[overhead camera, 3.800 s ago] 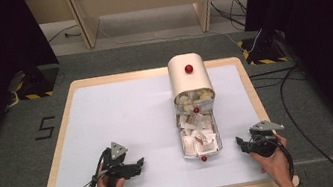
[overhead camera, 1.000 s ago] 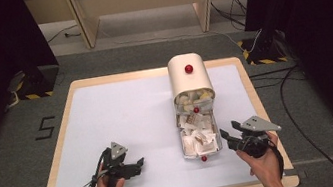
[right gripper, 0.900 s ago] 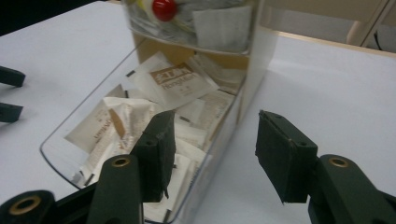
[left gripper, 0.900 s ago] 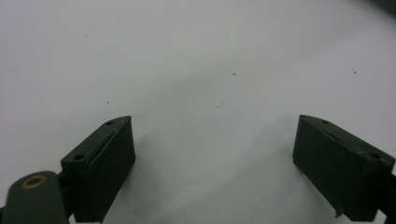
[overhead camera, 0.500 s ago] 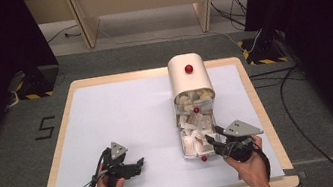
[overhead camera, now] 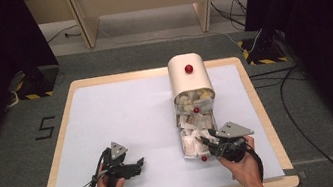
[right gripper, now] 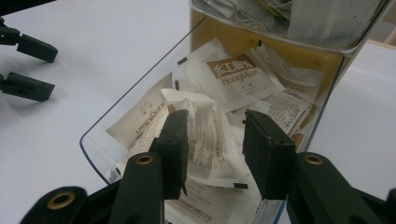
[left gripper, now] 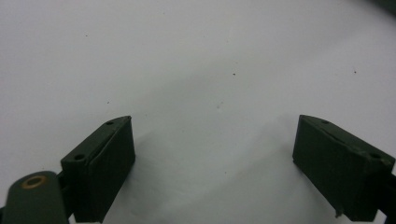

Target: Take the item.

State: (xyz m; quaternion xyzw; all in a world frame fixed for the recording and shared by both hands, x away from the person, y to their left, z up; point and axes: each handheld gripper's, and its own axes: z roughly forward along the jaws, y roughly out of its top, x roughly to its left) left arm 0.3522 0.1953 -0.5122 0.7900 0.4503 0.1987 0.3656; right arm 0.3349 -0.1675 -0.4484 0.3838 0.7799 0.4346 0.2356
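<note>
Lower right of the high view: right gripper (overhead camera: 209,143) over the clear tray (overhead camera: 183,147), jaws just narrowing around a crumpled white sachet (right gripper: 205,140), pads on either side, grip not yet firm. More sachets piled beneath; cream bin (overhead camera: 189,75) just above the tray in frame. Lower left: left gripper (overhead camera: 135,165) on the white table (overhead camera: 122,115), jaws spread wide, holding nothing.
</note>
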